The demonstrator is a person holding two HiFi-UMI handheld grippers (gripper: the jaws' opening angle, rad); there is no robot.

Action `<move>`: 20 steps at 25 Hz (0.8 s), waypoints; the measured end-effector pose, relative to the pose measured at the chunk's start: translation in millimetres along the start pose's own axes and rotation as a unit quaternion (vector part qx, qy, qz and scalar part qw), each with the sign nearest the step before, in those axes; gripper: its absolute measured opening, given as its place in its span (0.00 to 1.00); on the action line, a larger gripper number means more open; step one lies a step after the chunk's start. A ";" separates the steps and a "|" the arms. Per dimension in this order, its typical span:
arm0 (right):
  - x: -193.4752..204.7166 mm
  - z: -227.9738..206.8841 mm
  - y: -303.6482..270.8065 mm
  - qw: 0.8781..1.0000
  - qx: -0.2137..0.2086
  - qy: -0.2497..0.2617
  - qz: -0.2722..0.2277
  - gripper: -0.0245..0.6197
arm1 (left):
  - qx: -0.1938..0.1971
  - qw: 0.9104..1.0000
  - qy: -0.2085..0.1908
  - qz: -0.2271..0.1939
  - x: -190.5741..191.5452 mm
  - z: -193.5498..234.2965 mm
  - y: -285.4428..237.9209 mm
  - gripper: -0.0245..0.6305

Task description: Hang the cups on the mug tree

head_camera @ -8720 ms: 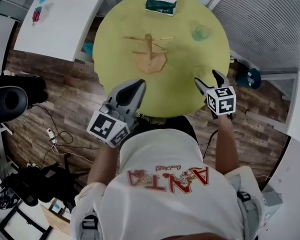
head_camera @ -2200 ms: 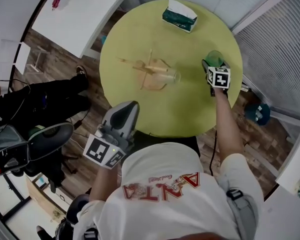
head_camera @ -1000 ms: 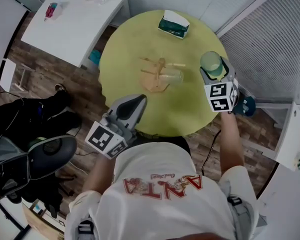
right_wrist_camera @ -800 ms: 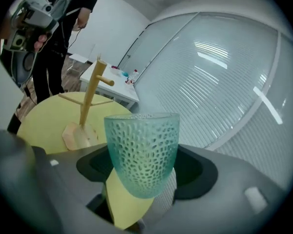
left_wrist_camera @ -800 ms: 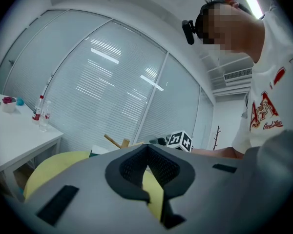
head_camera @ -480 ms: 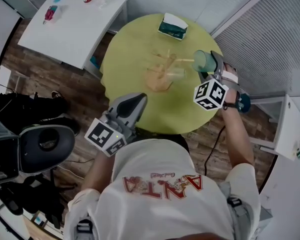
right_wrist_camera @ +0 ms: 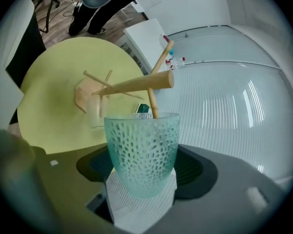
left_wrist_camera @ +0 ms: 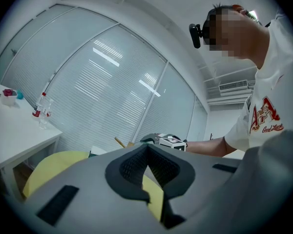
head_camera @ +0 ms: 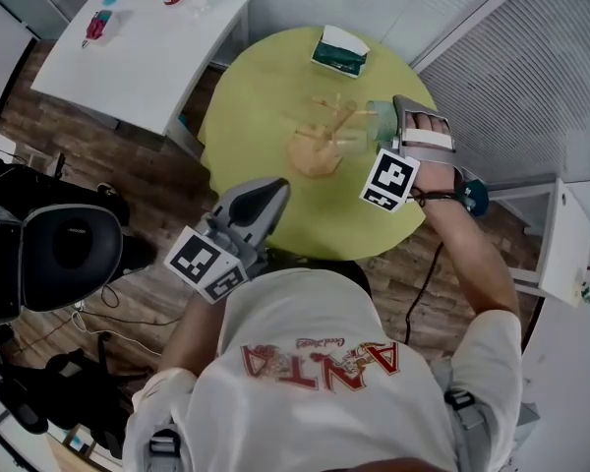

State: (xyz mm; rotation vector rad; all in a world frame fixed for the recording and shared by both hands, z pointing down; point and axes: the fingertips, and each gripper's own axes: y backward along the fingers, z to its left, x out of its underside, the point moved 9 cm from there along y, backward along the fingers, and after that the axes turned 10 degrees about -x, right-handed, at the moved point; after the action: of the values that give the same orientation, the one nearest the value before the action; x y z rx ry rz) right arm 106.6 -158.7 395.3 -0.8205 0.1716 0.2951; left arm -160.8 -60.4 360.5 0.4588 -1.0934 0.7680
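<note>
My right gripper [right_wrist_camera: 142,168] has its fingers clamped on the green cup [right_wrist_camera: 141,147], a pad on each side of its wall near the bottom, with the rim pointing away from me. I hold it in the air over the worktop [head_camera: 261,96], on the right side of the tree [head_camera: 324,138] and just beside its peg ends. In the right gripper view a thick rod of the tree ends just above the cup's rim. A thin peg [right_wrist_camera: 164,62] slants down to the rim's far edge, and I cannot tell whether its tip is inside the cup. A clear cup [right_wrist_camera: 95,112] sits low at the tree, near the base [right_wrist_camera: 82,94]; I cannot tell whether it hangs or rests.

My left gripper [head_camera: 273,187] has its fingers pressed together, nothing between them. Its tips reach over the worktop's near edge while its body stays outside that edge, well apart from the tree.

Open yellow surface lies between the tree's base and the near edge, and more of it to the tree's left. A box [head_camera: 337,51] lies near the far edge, apart from the tree. Past the worktop's left edge, across a strip of floor [head_camera: 147,185], stands a white table [head_camera: 138,37]. On the right, the worktop's edge runs just under my right hand [head_camera: 435,163].
</note>
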 end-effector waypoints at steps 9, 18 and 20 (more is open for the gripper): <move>-20.9 5.2 -2.0 0.997 -0.005 0.044 0.063 0.58 | 0.011 1.000 0.000 -0.003 -4.1 7.3 7.1 0.05; -33.1 7.8 1.5 0.994 -0.002 0.074 0.077 0.59 | 0.014 1.000 -0.002 -0.003 -4.7 7.4 13.1 0.05; -33.9 7.6 1.8 0.994 -0.003 0.073 0.080 0.59 | 0.015 1.000 -0.001 -0.003 -5.0 7.4 14.2 0.05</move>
State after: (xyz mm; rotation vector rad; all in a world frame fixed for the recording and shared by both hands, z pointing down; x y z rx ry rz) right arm 74.2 -158.3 408.1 -0.8366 0.3742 0.3857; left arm -177.2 -57.6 358.4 0.4885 -1.0838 0.7795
